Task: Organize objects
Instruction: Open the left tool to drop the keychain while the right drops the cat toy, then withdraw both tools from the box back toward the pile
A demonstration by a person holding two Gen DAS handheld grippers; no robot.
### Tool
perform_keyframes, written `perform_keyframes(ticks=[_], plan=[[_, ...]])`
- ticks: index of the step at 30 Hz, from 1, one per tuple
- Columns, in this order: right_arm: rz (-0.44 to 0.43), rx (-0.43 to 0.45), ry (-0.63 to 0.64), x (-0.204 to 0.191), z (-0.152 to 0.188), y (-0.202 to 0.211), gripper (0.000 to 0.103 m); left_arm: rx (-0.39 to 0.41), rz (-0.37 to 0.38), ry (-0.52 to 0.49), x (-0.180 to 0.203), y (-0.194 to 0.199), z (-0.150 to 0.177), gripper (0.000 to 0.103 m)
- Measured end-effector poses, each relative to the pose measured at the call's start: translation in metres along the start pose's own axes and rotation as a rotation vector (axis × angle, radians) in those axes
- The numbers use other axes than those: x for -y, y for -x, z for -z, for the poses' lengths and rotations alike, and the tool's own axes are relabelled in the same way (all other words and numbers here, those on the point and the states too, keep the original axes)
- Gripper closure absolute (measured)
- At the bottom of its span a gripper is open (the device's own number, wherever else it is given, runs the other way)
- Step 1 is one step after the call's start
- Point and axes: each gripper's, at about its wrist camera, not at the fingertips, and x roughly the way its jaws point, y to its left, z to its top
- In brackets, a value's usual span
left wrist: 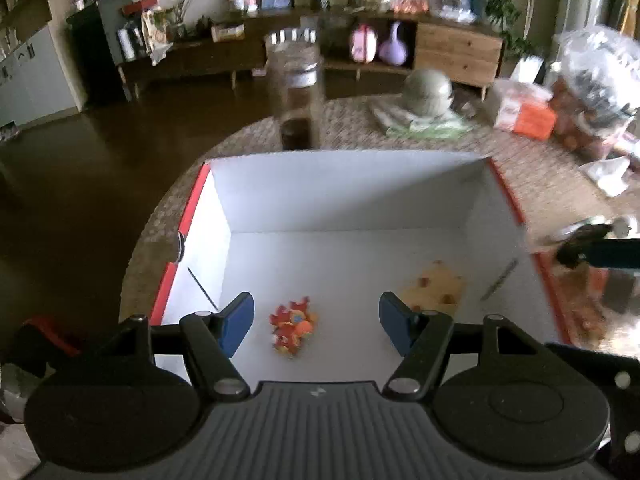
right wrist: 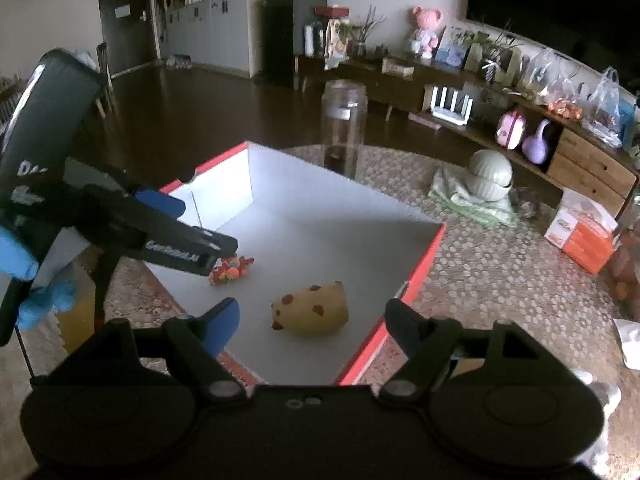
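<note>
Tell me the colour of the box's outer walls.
Red on the outside, white inside; the box shows it best in the right wrist view.

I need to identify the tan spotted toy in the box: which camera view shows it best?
The right wrist view: the tan, brown-spotted soft toy lies sharp and whole. The left wrist view shows it blurred, partly behind a finger.

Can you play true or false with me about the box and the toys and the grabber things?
1. The red-orange toy lies inside the box. True.
2. The spotted yellow toy sits out on the table. False: it lies in the box too.
3. The left gripper is squeezing the red-orange toy. False: its jaws are apart and above it.
4. The right gripper holds nothing. True.
5. The clear jar stands inside the box. False: it stands on the table behind it.
</note>
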Motion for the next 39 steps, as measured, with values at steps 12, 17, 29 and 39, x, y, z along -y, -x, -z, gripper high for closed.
perform_keyframes(ticks=[12,17,29,39], plan=[[0.028,0.142,-0.040,0.018,0.040,0.083,0.021,0.142,0.052,0.036,0.042,0.080,0.032,0.035],[0.064,0.188,-0.049,0.026,0.059,0.109,0.019,0.189,0.075,0.041,0.065,0.104,0.045,0.035],[0.151,0.239,-0.141,0.061,0.111,0.151,0.011,0.277,0.113,-0.043,0.135,0.133,0.078,0.020],[0.276,0.216,-0.192,0.108,0.154,0.171,0.003,0.236,0.205,-0.116,0.196,0.112,0.089,0.011]])
